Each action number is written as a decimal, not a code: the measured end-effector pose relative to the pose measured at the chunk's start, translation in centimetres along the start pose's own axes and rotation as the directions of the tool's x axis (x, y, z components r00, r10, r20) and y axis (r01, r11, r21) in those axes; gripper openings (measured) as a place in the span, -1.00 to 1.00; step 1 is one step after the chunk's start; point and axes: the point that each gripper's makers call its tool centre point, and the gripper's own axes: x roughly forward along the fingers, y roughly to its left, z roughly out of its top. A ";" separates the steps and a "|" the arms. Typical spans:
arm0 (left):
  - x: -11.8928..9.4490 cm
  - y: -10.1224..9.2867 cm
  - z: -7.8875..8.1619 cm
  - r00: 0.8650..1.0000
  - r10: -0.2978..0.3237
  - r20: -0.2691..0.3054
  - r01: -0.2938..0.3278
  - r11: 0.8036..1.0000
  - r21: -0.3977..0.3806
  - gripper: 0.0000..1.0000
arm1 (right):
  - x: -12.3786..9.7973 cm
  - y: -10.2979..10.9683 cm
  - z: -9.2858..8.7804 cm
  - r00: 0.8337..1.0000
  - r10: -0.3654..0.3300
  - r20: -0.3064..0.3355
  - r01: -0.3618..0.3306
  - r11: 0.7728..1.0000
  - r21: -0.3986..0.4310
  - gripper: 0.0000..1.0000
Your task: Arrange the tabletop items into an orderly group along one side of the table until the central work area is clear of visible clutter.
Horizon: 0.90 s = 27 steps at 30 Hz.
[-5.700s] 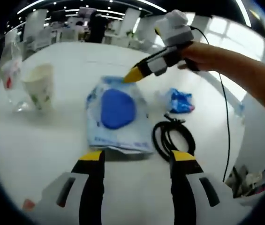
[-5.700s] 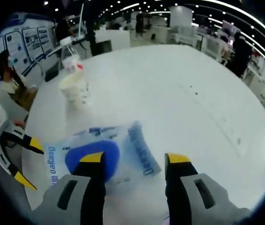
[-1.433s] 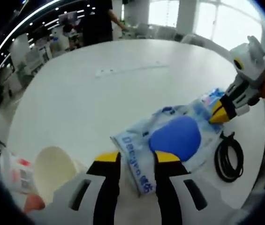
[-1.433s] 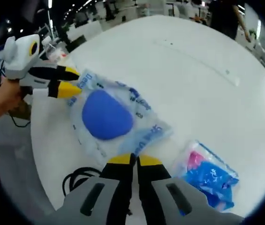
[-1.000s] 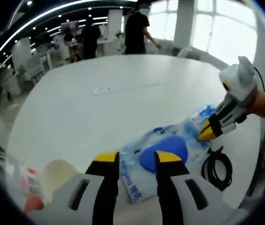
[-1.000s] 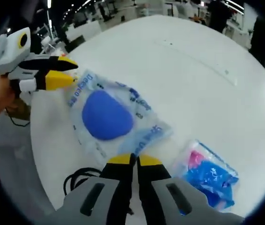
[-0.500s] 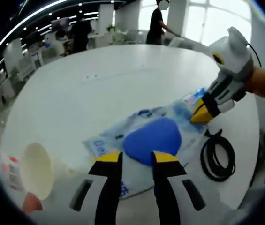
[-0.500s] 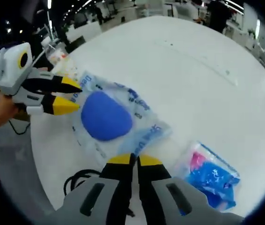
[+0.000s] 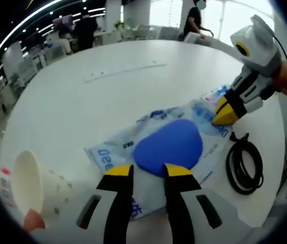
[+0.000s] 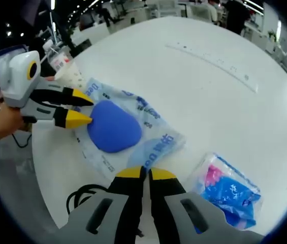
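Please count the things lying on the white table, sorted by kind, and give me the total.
Plastic packets: 2, the clear packet with the blue pad and the small blue and pink packet
Paper cups: 1, paper cup, lying on its side
Plastic bottles: 1, plastic bottle
Coiled black cables: 1, black cable
Total: 5

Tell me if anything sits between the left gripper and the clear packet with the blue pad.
Nothing visible does. The left gripper is already at the clear packet, its open jaws straddling the near edge. The paper cup lies off to one side, the black cable to the other.
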 end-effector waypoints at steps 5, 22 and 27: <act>0.1 0.1 0.2 1.000 0.000 0.009 0.000 1.000 0.004 -0.55 | 0.1 0.0 0.0 1.000 -0.003 -0.001 0.003 1.000 0.000 -0.91; -1.6 -2.0 1.9 0.996 -0.039 0.086 0.037 0.999 0.022 -0.46 | -1.5 -0.2 0.3 0.998 -0.037 0.045 0.038 0.999 -0.007 -0.78; -2.7 -3.1 2.6 0.990 -0.062 0.124 0.058 0.998 0.037 -0.41 | -3.1 -0.4 1.0 0.994 -0.055 0.096 0.056 0.998 -0.005 -0.78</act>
